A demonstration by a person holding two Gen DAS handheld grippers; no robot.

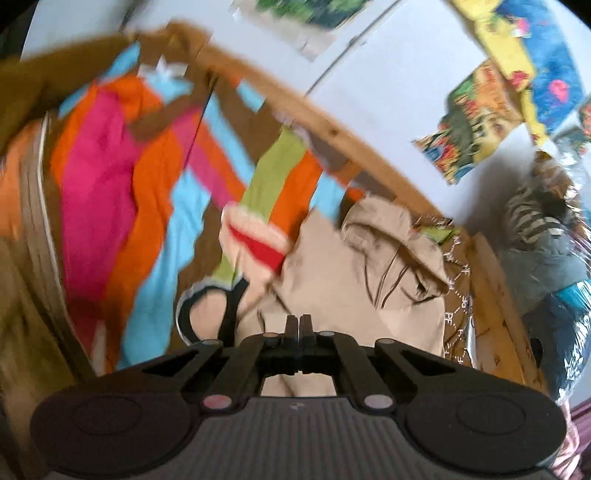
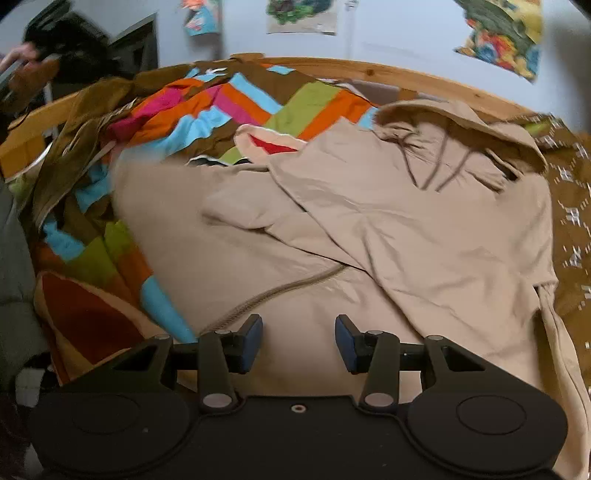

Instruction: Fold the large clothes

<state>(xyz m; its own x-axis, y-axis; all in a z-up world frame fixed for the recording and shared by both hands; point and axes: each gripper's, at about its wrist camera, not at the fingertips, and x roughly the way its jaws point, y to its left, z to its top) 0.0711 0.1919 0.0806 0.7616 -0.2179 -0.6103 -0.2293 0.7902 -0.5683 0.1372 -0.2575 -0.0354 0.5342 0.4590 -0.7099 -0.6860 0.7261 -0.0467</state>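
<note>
Left gripper (image 1: 300, 323): jaws closed together; whether cloth is pinched between them cannot be told. Right gripper (image 2: 298, 341): jaws apart, empty, poised over the beige hoodie (image 2: 369, 229), probably to seize the hem. The hoodie lies spread, hood at one o'clock, on a striped quilt (image 2: 229, 107). Wooden bed frame (image 2: 406, 79) behind; posters (image 2: 506, 33) on the wall.

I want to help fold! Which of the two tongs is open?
The right tongs: their blue pads stand apart above the beige hoodie. The left tongs are closed.

Wooden bed (image 2: 406, 79), striped quilt (image 2: 236, 107), beige hoodie (image 2: 406, 229)
</note>
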